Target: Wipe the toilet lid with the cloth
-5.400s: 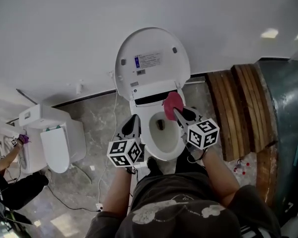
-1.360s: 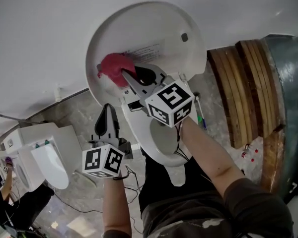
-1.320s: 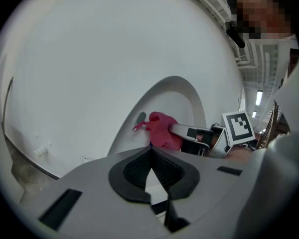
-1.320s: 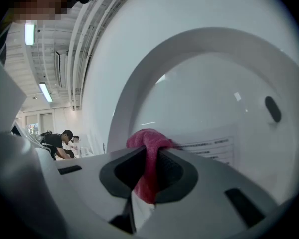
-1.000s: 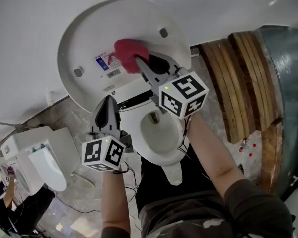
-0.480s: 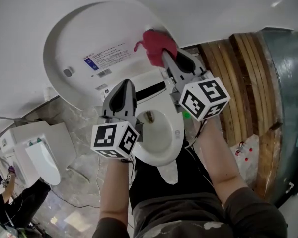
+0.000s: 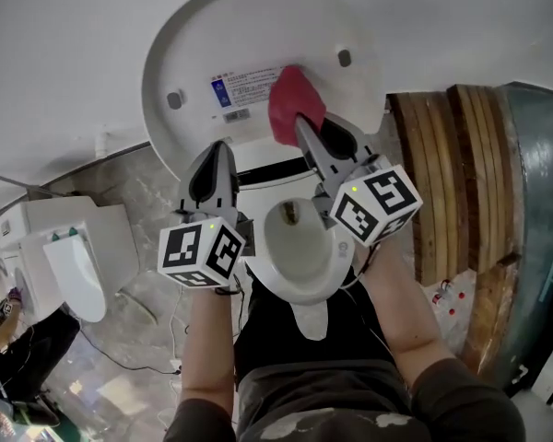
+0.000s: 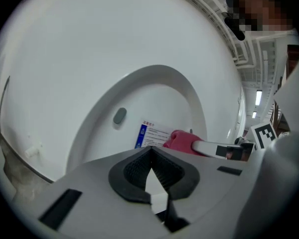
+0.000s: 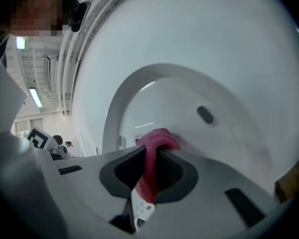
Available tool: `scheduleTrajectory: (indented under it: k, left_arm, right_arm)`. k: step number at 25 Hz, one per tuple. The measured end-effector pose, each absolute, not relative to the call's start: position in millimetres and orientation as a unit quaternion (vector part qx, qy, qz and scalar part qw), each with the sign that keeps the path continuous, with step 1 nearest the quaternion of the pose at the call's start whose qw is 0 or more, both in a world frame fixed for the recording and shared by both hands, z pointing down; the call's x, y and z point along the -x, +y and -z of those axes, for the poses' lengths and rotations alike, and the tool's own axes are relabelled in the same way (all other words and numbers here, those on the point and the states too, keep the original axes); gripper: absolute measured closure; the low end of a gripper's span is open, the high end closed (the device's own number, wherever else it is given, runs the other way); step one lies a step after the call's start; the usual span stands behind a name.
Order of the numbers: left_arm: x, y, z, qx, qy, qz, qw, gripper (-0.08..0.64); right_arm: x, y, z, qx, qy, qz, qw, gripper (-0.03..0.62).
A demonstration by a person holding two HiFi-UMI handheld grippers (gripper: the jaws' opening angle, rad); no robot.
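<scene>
Head view: the right claw (image 7: 301, 125), clamped on the pink cloth (image 7: 290, 101), has swept back from the toilet lid's (image 7: 258, 26) right rim to beside the printed label (image 7: 249, 88), so the wipe looks mid-stroke. The left claw (image 7: 217, 151) hangs lower left.

Left gripper view: its jaws meet on nothing.

Right gripper view: only here is the cloth seen pinched between the pads, its bunched end against the lid just ahead.

Grey marbled floor (image 7: 140, 212) bearing a white toilet (image 7: 300, 288) at its wall edge, a second toilet (image 7: 72, 267) well apart toward the left edge, wooden planks (image 7: 445, 184) along the right.
</scene>
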State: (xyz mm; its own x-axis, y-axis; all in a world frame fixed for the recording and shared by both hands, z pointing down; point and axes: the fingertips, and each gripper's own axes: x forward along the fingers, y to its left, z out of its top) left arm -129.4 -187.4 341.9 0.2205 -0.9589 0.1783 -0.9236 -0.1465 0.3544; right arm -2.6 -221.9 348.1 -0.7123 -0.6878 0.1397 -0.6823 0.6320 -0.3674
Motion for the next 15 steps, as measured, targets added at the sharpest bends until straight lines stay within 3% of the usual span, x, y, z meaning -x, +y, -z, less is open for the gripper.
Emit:
scheduleTrajectory:
  k: [8, 15]
  left_arm:
    - [202.2, -160.5, -353.4, -0.744, -0.636, 0.03, 0.203, 0.554]
    - [227.4, -148.8, -363.4, -0.748, -0.63, 0.015, 0.21, 0.554]
  right_arm:
    - [132.8, -188.8, -378.8, 0.296, 0.932, 0.207, -0.039, 0.543]
    - [174.7, -191.1, -400.5, 0.296, 0.926, 0.229, -0.044, 0.543]
